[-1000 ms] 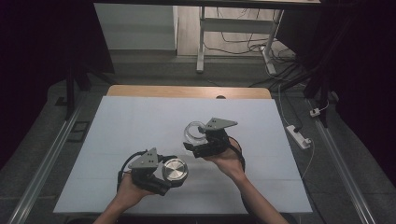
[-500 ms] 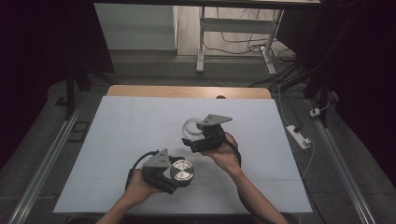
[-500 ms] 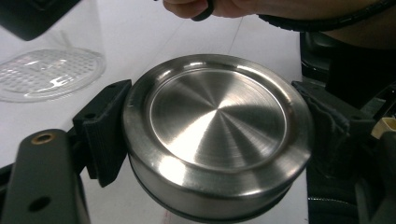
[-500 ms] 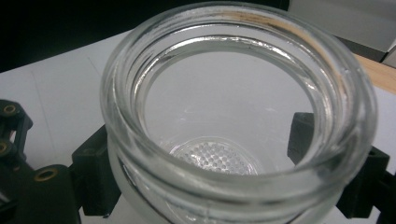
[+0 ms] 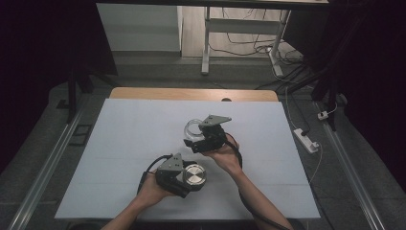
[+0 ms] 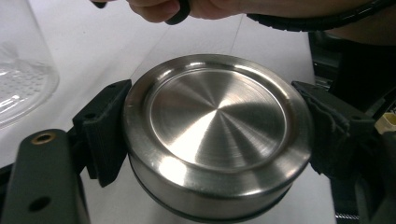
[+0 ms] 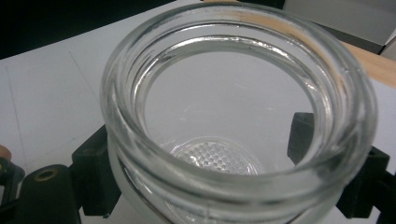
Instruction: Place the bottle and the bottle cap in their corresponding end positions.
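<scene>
My left gripper [image 5: 191, 176] is shut on a round brushed-steel lid [image 5: 195, 174], low over the near middle of the white table [image 5: 119, 143]. In the left gripper view the lid [image 6: 217, 121] lies flat side up, with the black pads [image 6: 105, 130] pressing its rim from both sides. My right gripper [image 5: 196, 136] is shut on a clear glass jar [image 5: 190, 128] just beyond the lid and a little to the right. The jar's open mouth [image 7: 233, 70] faces the right gripper view's camera, its dimpled base shows through, and the jaws clamp its lower wall.
The table's wooden far edge [image 5: 191, 94] runs along the back. A white power strip [image 5: 306, 139] lies on the floor to the right, with cables and a desk leg [image 5: 206, 43] beyond. Metal rails [image 5: 48, 163] flank the table.
The left gripper has carried the lid to the right and lower, closer to the right hand. The right gripper with the jar has shifted slightly left. Both grips are unchanged.
</scene>
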`<state>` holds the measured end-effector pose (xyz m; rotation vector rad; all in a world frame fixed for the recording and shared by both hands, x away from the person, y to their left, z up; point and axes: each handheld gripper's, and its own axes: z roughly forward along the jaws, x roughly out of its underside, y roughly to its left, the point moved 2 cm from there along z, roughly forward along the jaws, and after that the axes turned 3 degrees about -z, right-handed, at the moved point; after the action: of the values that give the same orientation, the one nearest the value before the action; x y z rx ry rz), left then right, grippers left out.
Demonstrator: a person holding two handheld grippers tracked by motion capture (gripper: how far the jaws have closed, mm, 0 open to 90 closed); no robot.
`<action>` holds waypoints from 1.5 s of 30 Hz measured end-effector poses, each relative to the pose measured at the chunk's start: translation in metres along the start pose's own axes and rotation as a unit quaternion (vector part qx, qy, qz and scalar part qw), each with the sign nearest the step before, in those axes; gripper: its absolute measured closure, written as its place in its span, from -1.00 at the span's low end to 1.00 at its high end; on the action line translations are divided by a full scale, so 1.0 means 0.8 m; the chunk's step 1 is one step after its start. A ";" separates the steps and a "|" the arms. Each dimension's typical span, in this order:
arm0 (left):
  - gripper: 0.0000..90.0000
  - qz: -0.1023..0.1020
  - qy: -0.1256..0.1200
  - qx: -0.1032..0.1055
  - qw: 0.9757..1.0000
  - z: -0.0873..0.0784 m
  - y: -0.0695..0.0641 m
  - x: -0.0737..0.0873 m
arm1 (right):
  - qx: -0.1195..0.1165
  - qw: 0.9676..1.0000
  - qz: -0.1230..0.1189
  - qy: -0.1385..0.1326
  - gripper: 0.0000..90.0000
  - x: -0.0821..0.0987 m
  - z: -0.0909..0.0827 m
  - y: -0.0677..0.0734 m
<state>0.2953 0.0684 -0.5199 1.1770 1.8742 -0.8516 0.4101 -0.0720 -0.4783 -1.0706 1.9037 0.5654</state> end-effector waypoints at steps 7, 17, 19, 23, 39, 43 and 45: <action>-0.58 -0.007 0.016 -0.008 1.000 0.011 0.010 0.009 | 0.008 1.000 0.003 0.004 -0.67 0.001 0.012 -0.009; -0.58 -0.017 0.048 -0.033 0.998 0.022 0.021 0.021 | 0.018 1.000 0.008 0.006 -0.67 0.000 0.034 -0.024; -0.58 -0.017 0.049 -0.036 0.998 0.023 0.022 0.022 | 0.021 1.000 0.007 0.009 -0.67 0.000 0.037 -0.026; -0.58 -0.020 0.066 -0.041 0.997 0.028 0.025 0.025 | 0.024 1.000 0.007 0.011 -0.67 0.001 0.044 -0.030; -0.58 -0.030 0.128 -0.074 0.989 0.043 0.029 0.023 | 0.033 0.999 0.008 0.029 -0.67 0.013 0.064 -0.041; -0.59 -0.027 0.135 -0.081 0.987 0.044 0.028 0.023 | 0.031 0.999 0.011 0.038 -0.67 0.017 0.067 -0.042; -0.59 -0.020 0.141 -0.086 0.986 0.045 0.027 0.023 | 0.027 0.999 0.011 0.044 -0.67 0.019 0.070 -0.042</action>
<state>0.3187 0.0542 -0.5567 1.2032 2.1578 -0.5512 0.4597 -0.0572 -0.5203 -1.0570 1.9984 0.4818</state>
